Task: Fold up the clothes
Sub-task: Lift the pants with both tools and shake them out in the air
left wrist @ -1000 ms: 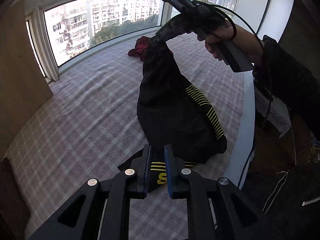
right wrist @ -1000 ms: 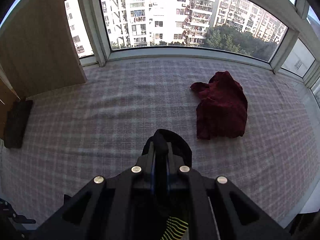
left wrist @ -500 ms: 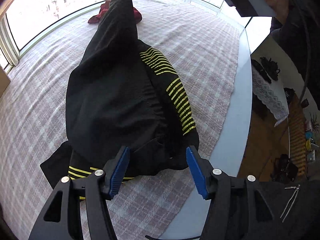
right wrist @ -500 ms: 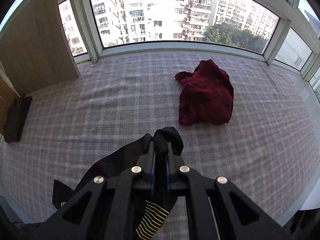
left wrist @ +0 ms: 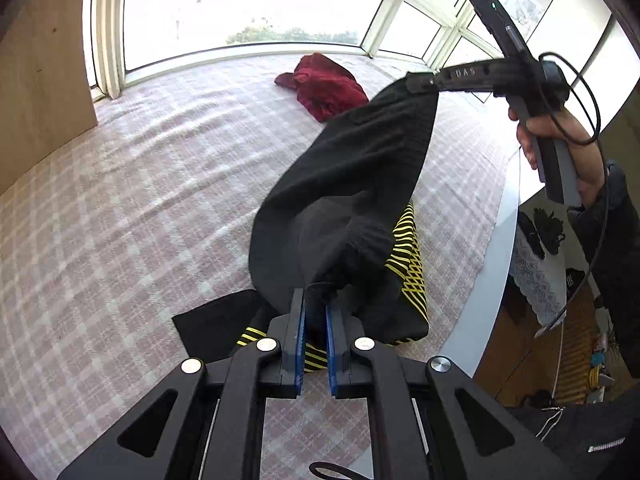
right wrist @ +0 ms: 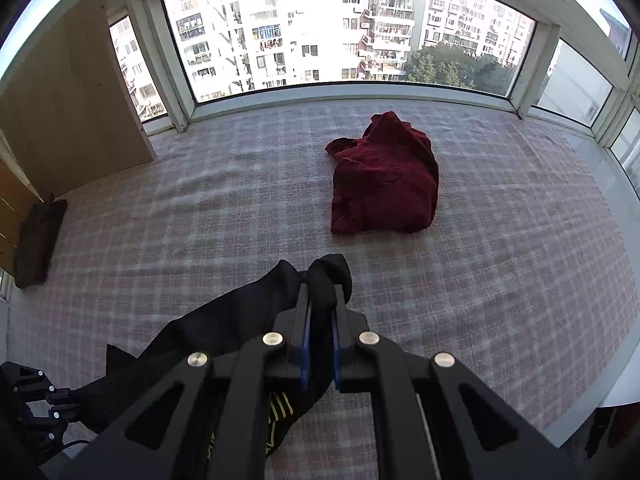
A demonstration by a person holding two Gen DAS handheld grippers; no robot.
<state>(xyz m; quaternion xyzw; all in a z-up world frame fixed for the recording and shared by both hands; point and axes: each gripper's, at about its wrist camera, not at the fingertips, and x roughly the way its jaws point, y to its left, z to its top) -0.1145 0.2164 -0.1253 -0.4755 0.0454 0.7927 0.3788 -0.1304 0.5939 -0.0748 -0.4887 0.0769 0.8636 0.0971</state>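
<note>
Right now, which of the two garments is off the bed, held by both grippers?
The black garment with yellow stripes, clamped between both grippers' fingers. The dark red garment lies crumpled on the bed, untouched.

Bright daylight from windows [right wrist: 348,28], blown-out glare, sharp focus, fisheye-curved, dark-vignetted edges

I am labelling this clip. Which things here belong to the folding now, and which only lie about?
In use:
- black garment
- left tongs, closing on it
- right tongs, shut on it

Lying about:
- red garment
- dark cushion
</note>
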